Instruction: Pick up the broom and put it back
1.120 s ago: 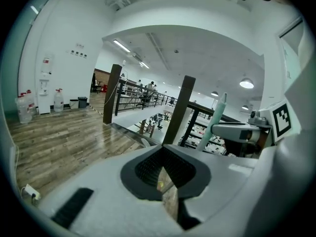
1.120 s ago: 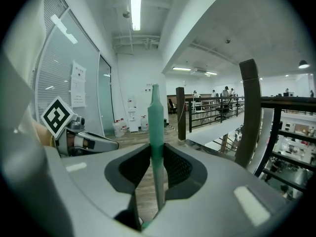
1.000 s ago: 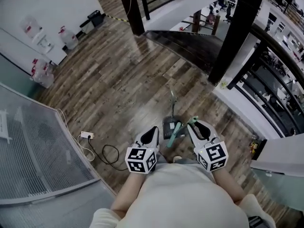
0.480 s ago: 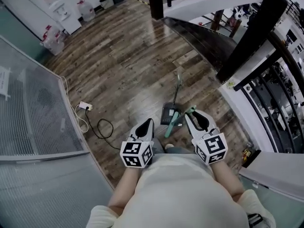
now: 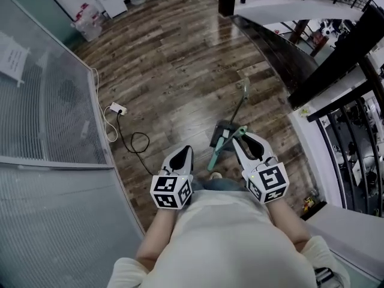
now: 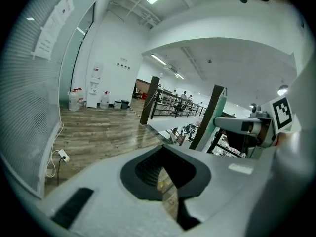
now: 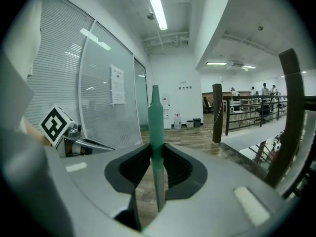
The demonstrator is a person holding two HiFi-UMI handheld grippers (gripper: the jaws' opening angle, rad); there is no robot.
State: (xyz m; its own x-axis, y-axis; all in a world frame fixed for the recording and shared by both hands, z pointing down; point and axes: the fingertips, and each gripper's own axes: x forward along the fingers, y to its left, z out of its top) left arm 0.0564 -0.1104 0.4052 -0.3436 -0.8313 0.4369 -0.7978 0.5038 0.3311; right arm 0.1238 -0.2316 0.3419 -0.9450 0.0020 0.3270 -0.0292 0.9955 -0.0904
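Observation:
The broom's green handle (image 5: 223, 150) runs slantwise between the two grippers in the head view. My right gripper (image 5: 238, 134) is shut on it. In the right gripper view the handle (image 7: 155, 127) stands upright, clamped between the dark pads (image 7: 174, 169) of the right gripper (image 7: 156, 149), with its pointed end above them. A dark flat head or dustpan (image 5: 221, 135) with a thin long stem (image 5: 242, 98) lies on the floor just beyond; I cannot tell how it joins the handle. My left gripper (image 5: 186, 151) is shut and holds nothing, level with the right one. The left gripper (image 6: 165, 151) shows only floor past it.
Dark wooden plank floor (image 5: 174, 59) stretches ahead. A curved glass partition (image 5: 54, 101) stands at the left, with a white plug and a looped cable (image 5: 123, 128) at its foot. At the right are a black railing and a drop (image 5: 336, 101). Water bottles (image 5: 90, 23) stand far off.
The view has swung round: the glass partition now fills more of the left and the railing sits further right. Both grippers moved with the person. The right one still holds the handle.

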